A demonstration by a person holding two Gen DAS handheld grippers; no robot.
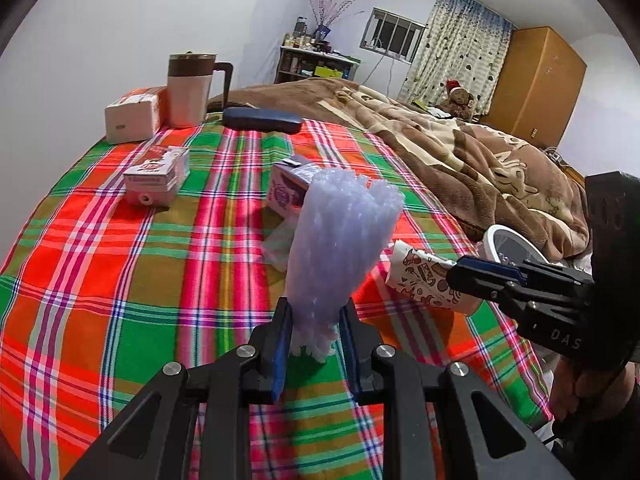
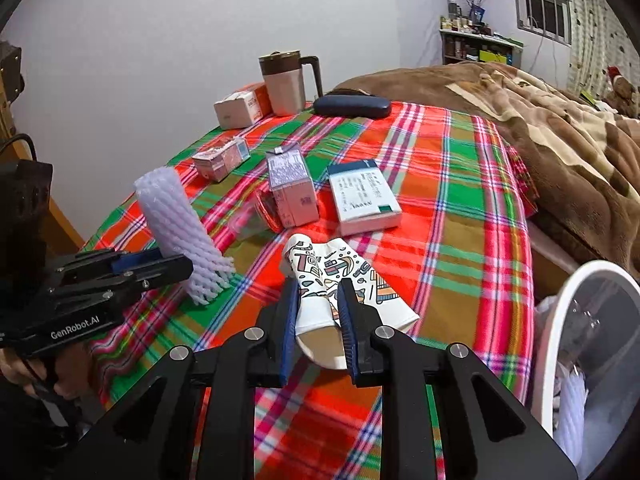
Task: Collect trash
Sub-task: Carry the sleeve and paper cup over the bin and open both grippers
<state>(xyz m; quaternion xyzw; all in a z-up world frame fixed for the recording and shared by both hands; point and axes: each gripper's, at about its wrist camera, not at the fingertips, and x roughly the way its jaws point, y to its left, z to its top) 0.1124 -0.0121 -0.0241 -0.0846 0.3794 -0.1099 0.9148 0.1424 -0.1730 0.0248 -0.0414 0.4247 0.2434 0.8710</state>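
Observation:
My left gripper (image 1: 314, 316) is shut on a white foam net sleeve (image 1: 340, 240) and holds it upright above the plaid cloth; it also shows in the right wrist view (image 2: 180, 224). My right gripper (image 2: 318, 292) is shut on a crushed printed paper cup (image 2: 336, 280), also seen in the left wrist view (image 1: 424, 276). A white-rimmed trash bin (image 2: 568, 320) stands at the right, beyond the table's edge, with white things inside.
On the plaid tablecloth (image 2: 460, 240) lie a purple carton (image 2: 290, 188), a pink carton (image 2: 222, 158), a white-green medicine box (image 2: 362, 196), a clear wrapper (image 2: 250, 220), a dark glasses case (image 2: 352, 106), a mug (image 2: 286, 82) and a white box (image 2: 240, 110). A bed with a brown blanket (image 2: 560, 128) lies to the right.

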